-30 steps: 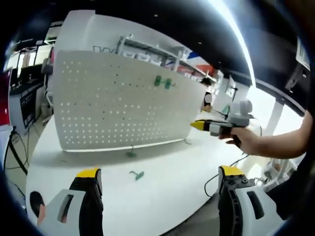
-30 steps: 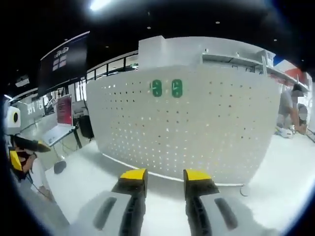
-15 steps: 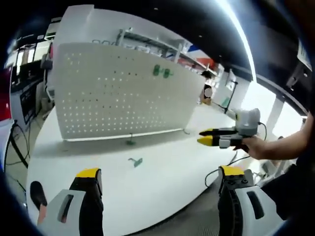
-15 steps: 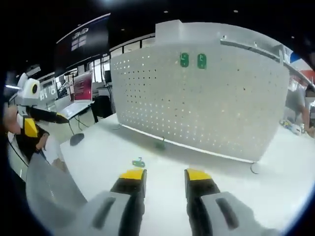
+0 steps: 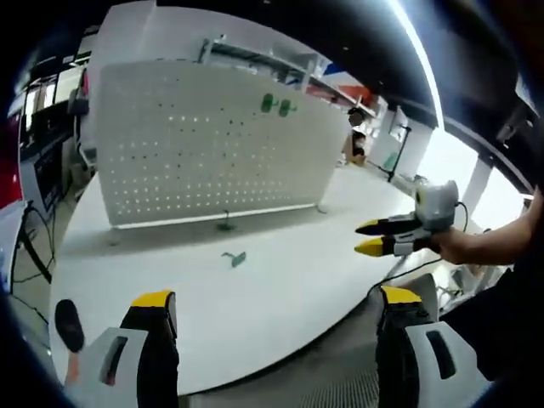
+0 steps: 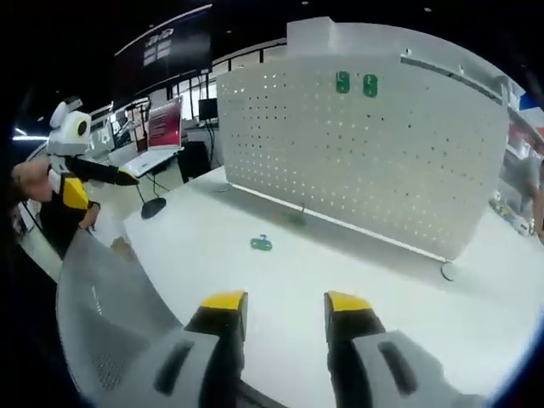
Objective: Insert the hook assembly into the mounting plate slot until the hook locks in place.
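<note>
White table [image 5: 280, 280] with upright pegboard [image 5: 204, 144] bearing two green mounting plates [image 6: 356, 83], green hook assembly [image 6: 261, 244] lying loose on the tabletop — left gripper [image 5: 276, 308] jaws wide apart, right gripper [image 6: 286, 303] jaws narrowly parted, both empty.

No legible text, label, brand or number found in either view. The dark overhead sign [image 6: 174, 44] in the right gripper view carries pale marks, too small and blurred to read. The monitor [image 6: 166, 125] below it shows a red screen with no readable characters. The green pieces [image 6: 356, 83] on the pegboard [image 6: 374, 161] bear no discernible marking
</note>
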A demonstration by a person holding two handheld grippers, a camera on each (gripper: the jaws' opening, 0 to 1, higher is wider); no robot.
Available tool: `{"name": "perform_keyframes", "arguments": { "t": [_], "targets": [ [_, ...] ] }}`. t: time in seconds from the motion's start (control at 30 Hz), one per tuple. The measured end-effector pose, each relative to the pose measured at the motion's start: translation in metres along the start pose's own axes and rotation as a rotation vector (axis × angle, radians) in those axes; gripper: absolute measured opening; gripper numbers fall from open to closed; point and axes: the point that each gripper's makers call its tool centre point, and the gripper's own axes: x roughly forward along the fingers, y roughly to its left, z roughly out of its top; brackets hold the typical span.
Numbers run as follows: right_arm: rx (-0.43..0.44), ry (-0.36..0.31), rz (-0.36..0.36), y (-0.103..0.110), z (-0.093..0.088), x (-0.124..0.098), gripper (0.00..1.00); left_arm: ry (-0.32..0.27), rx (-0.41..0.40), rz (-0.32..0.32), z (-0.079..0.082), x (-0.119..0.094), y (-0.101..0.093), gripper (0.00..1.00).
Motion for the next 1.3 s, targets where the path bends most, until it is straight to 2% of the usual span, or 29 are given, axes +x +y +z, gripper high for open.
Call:
{"name": "perform_keyframes", "arguments": {
  "t": [0.13, 0.2, 0.27, 0.33, 0.4, 0.57, 0.87, 1.03, 1.3],
  "targets": [
    [0.008, 0.039, 0.042, 0.010, -0.012, 0.000, 0.35, 0.009, -0.004, 0.006, -0.003, 0.000, 0.000, 0.98],
    [-0.042, 0.069, 0.064, 0.014, -0.016, 0.000, 0.35, 0.015, -0.002, 0.007, -0.005, -0.001, 0.000, 0.98],
    [-0.053, 0.085, 0.086, 0.018, -0.018, 0.000, 0.35, 0.023, -0.011, 0.005, -0.008, -0.001, 0.000, 0.98],
    [-0.038, 0.099, 0.118, 0.021, -0.019, 0.001, 0.35, 0.007, -0.035, -0.002, -0.007, -0.002, 0.000, 0.98],
    [-0.002, 0.131, 0.180, 0.027, -0.023, 0.003, 0.34, 0.002, -0.047, -0.002, -0.007, -0.001, 0.002, 0.98],
    [0.063, 0.146, 0.220, 0.021, -0.021, 0.018, 0.34, 0.012, -0.053, 0.006, -0.010, 0.001, 0.005, 0.97],
    [0.093, 0.168, 0.259, 0.010, -0.005, 0.071, 0.32, 0.005, -0.093, 0.023, -0.013, 0.003, 0.014, 0.97],
    [0.076, 0.189, 0.266, 0.002, 0.005, 0.102, 0.31, 0.013, -0.110, 0.040, -0.015, 0.006, 0.021, 0.97],
    [0.126, 0.194, 0.265, -0.011, 0.025, 0.153, 0.30, 0.012, -0.128, 0.055, -0.011, 0.010, 0.031, 0.96]
  ]
}}
